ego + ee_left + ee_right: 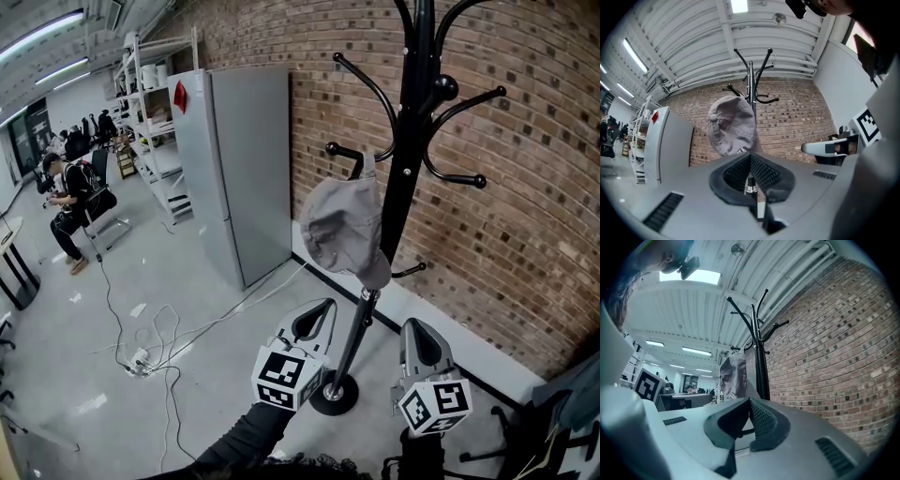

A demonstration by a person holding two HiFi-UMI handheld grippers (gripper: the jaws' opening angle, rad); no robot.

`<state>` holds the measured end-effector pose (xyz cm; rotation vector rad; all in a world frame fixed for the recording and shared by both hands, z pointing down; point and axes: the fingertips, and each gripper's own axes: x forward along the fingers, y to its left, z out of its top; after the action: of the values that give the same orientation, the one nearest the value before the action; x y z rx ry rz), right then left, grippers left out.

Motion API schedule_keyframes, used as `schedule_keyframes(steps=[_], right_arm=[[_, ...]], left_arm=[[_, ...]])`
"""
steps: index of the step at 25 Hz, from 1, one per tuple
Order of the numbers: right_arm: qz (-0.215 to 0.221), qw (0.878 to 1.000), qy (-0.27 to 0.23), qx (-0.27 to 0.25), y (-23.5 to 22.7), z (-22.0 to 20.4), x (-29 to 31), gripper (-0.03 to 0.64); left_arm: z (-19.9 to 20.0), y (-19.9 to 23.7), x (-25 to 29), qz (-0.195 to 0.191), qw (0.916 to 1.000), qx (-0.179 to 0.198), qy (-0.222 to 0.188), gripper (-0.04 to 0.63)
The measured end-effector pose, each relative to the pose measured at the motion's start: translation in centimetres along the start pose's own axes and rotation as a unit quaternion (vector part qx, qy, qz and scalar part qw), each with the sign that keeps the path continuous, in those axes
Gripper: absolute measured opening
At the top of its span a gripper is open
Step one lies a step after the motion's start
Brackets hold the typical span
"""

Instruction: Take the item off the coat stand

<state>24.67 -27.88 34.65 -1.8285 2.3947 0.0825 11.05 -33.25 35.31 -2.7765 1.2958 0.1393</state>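
Note:
A grey cap (342, 227) hangs by its back strap from a low hook of the black coat stand (405, 169), whose round base (333, 395) rests on the floor. My left gripper (327, 306) is below the cap, just left of the pole, and points up at it, shut and empty. My right gripper (412, 326) is right of the pole at the same height, also shut with nothing in it. In the left gripper view the cap (731, 126) fills the space just past the closed left gripper (750, 157). The right gripper view shows the cap (731, 376) edge-on beyond the right gripper (750, 400).
A brick wall (525, 187) runs right behind the stand. A tall grey cabinet (234, 159) and shelving (155, 103) stand to the left along it. Cables (159, 349) trail over the floor. A person (75, 199) sits far off at the left. A dark chair (562, 408) is at the lower right.

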Motion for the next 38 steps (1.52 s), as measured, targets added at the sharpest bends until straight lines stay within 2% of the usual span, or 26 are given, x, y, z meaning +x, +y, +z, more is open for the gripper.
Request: schedule_keyframes(steps=[6, 20, 21, 23, 24, 26, 29, 31, 33, 38], right_arm=[[-0.008, 1.000, -0.003, -0.002, 1.0, 0.0, 1.1, 0.009], [-0.012, 1.000, 0.001, -0.011, 1.8, 0.0, 1.8, 0.009], [-0.012, 1.000, 0.000, -0.012, 1.8, 0.1, 1.8, 0.009], [-0.013, 1.000, 0.001, -0.012, 1.7, 0.1, 1.9, 0.009], [-0.015, 1.000, 0.001, -0.012, 1.6, 0.1, 1.9, 0.009], [-0.017, 1.000, 0.001, -0.012, 1.4, 0.0, 1.8, 0.009], [-0.015, 1.000, 0.001, -0.014, 1.4, 0.0, 1.5, 0.009], [-0.011, 1.000, 0.002, -0.017, 1.6, 0.0, 1.2, 0.009], [-0.010, 1.000, 0.003, -0.018, 1.7, 0.0, 1.1, 0.009], [-0.005, 1.000, 0.007, -0.025, 1.9, -0.1, 1.0, 0.009]], left_arm=[[-0.2, 1.9, -0.2, 0.002, 1.0000, -0.002, 0.000, 0.009], [-0.5, 2.7, 0.2, -0.007, 1.0000, -0.003, -0.001, 0.012], [-0.3, 3.0, 0.4, -0.007, 0.9999, -0.007, -0.003, 0.043], [0.3, 3.7, 0.9, -0.007, 0.9997, -0.022, -0.011, 0.175], [0.7, 4.1, 1.2, -0.008, 0.9994, -0.029, -0.015, 0.219], [1.2, 4.8, 1.9, -0.012, 0.9993, -0.030, -0.020, 0.273], [2.5, 5.7, 3.1, -0.033, 0.9988, -0.022, -0.028, 0.322], [3.7, 6.3, 4.0, -0.043, 0.9984, 0.003, -0.036, 0.341], [4.7, 7.1, 4.9, -0.050, 0.9979, 0.023, -0.036, 0.347], [7.0, 7.1, 6.8, -0.072, 0.9963, 0.030, -0.036, 0.345]])
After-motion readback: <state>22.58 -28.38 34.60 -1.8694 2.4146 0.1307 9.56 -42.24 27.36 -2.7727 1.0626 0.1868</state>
